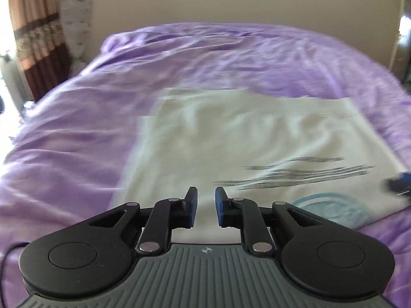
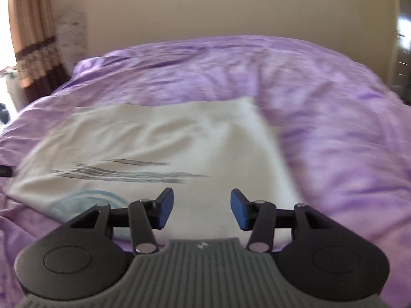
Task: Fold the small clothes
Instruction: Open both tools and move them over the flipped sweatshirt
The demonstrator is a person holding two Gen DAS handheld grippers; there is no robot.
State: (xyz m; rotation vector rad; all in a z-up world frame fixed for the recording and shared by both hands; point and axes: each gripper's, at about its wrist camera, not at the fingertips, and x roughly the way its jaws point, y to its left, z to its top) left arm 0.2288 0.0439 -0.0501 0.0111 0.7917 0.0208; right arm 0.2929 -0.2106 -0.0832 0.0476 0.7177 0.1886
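A white garment [image 1: 231, 138] with a dark streaky print and a pale blue ring lies flat on the purple bed cover [image 1: 77, 133]. It also shows in the right wrist view [image 2: 159, 138]. My left gripper [image 1: 206, 206] is open with a narrow gap and empty, above the garment's near left part. My right gripper [image 2: 202, 209] is open wider and empty, above the garment's near right part. The right gripper's tip shows at the right edge of the left wrist view [image 1: 400, 183]. Both views are blurred.
The purple cover [image 2: 334, 128] spreads across the whole bed. A brown curtain [image 1: 38, 38] and a white patterned bundle [image 1: 75, 20] stand at the far left by the wall. A dark door edge [image 1: 404, 38] is at the far right.
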